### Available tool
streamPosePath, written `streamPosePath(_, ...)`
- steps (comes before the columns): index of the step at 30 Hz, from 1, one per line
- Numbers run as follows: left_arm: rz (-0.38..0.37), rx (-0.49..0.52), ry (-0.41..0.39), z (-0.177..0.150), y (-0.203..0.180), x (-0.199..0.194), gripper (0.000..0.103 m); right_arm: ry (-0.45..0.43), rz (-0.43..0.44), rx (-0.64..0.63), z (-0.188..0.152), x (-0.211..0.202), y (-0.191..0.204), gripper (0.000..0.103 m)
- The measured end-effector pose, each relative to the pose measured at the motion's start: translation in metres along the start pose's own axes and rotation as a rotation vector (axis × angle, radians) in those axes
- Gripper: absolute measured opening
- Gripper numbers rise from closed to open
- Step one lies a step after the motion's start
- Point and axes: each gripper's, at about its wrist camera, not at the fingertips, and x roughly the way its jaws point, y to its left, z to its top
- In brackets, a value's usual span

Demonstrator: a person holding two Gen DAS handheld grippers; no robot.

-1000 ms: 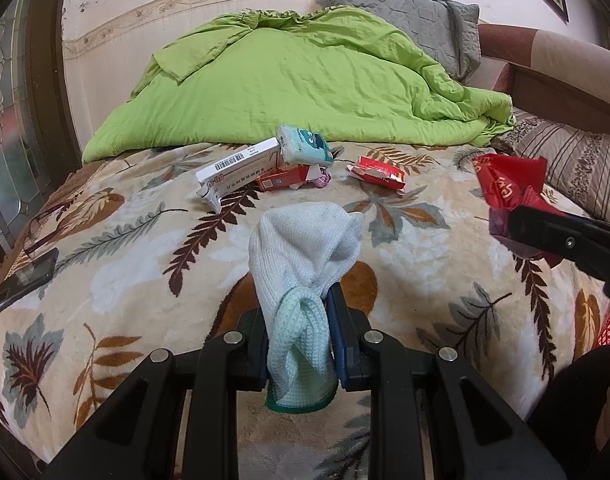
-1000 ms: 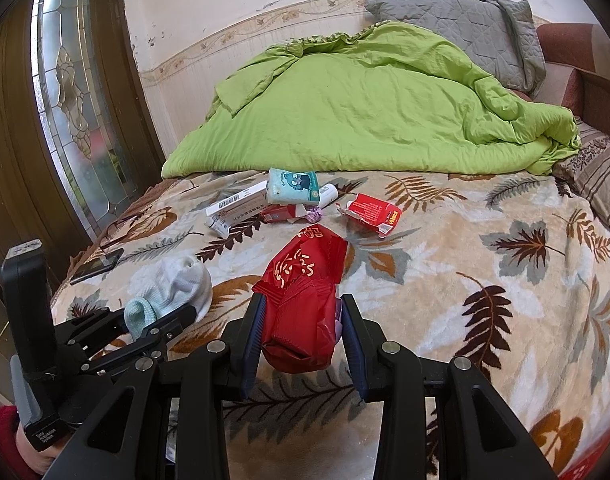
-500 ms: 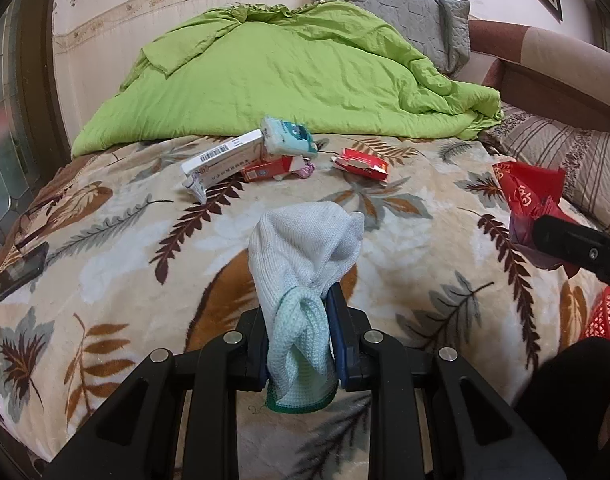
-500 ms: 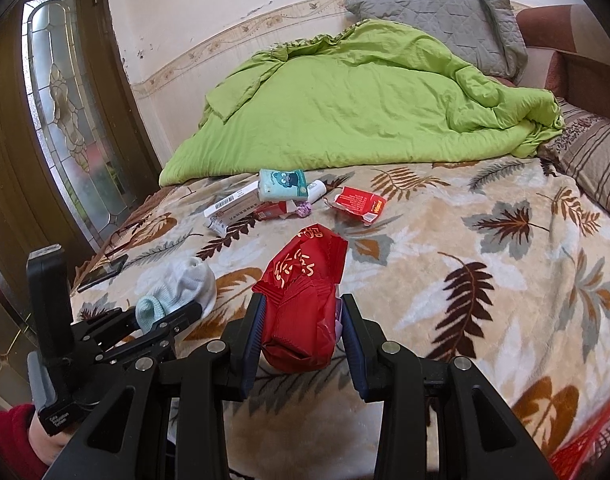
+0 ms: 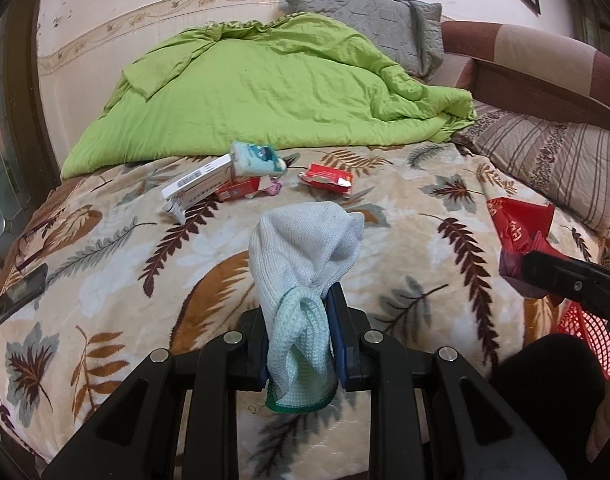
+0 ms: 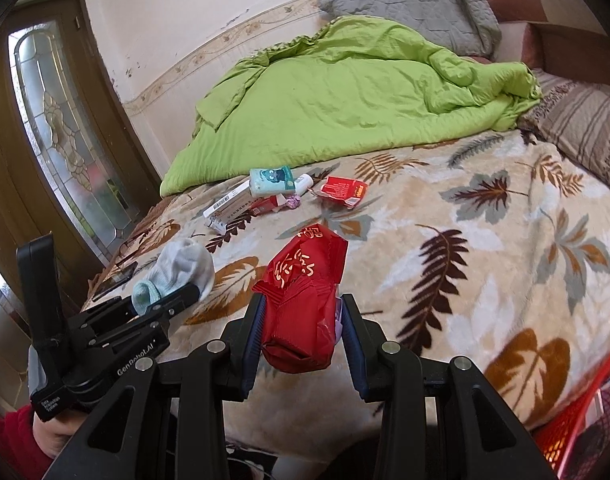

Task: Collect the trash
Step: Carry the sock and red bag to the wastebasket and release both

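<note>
My left gripper [image 5: 299, 336] is shut on a pale blue and white sock [image 5: 305, 256], which stands up from between its pads over the leaf-patterned bed cover. In the right wrist view the same sock [image 6: 177, 272] shows at the left, with the left gripper [image 6: 185, 294] under it. My right gripper [image 6: 301, 332] is shut on a red crinkled wrapper bag [image 6: 301, 300] with gold characters; that bag [image 5: 521, 232] appears at the right edge of the left wrist view. More trash lies mid-bed: a white box [image 5: 201, 188], a teal tissue pack [image 5: 257, 158], a red carton [image 5: 327, 178].
A green quilt [image 5: 273, 88] and grey pillow [image 5: 369, 28] fill the far half of the bed. A red mesh basket [image 6: 577, 432] sits at the lower right beside the bed. A dark phone [image 5: 19, 294] lies at the left edge. A glazed wooden door [image 6: 57, 132] stands left.
Both grippers have drifted rightwards along the near edge of the bed, still holding sock and bag. The red basket has come into view at the lower right.
</note>
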Motion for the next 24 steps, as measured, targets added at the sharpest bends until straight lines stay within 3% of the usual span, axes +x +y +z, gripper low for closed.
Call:
streamPosePath(7, -0.031, 0.039, 0.002, 0.008, -0.022, -0.006, 0.023, -0.026, -0.012, 0.035, -0.005, -0.027, -0.017, 0.04)
streamPosePath(12, -0.105, 0.089, -0.019, 0.022, -0.052, -0.019, 0.023, -0.082, -0.083, 0.087, -0.003, -0.063, -0.047, 0.04)
streamPosePath(18, -0.329, 0.176, 0.005, 0.041, -0.119, -0.032, 0.023, -0.13, -0.216, 0.211, -0.01, -0.122, -0.107, 0.04)
streamPosePath(24, -0.595, 0.257, 0.137, 0.047, -0.205, -0.023, 0.023, -0.166, -0.351, 0.349, -0.038, -0.185, -0.166, 0.04)
